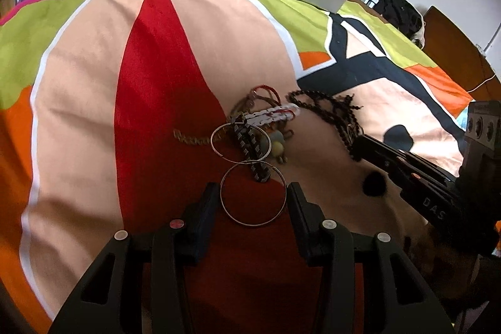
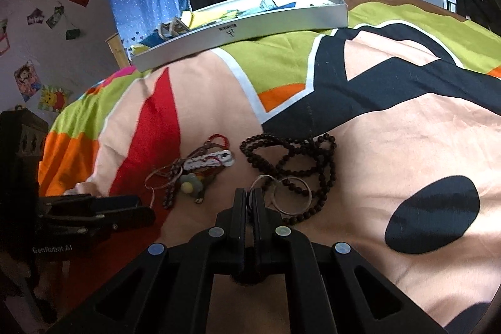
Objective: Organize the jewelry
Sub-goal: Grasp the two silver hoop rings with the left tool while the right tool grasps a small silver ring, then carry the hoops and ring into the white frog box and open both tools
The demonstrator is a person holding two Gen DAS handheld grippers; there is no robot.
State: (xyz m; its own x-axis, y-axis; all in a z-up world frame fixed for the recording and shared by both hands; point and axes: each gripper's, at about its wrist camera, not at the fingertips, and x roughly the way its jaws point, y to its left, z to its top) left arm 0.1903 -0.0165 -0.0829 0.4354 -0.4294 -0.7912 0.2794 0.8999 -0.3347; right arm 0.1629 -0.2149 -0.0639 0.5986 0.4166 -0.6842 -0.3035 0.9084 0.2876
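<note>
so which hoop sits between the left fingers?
The nearer hoop, lying flat between the open left gripper fingers; the farther hoop lies beyond, under the pile.

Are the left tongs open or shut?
Open: the left tongs stand spread on either side of a hoop earring without touching it.

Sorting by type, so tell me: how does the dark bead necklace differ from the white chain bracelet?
The dark bead necklace is long and sprawls in loose loops; the white chain bracelet is short and lies bunched in the tangle. The necklace is near-black round beads; the bracelet is white flat links. The necklace lies nearer the right gripper, the bracelet farther left. Both rest on the bedspread.
</note>
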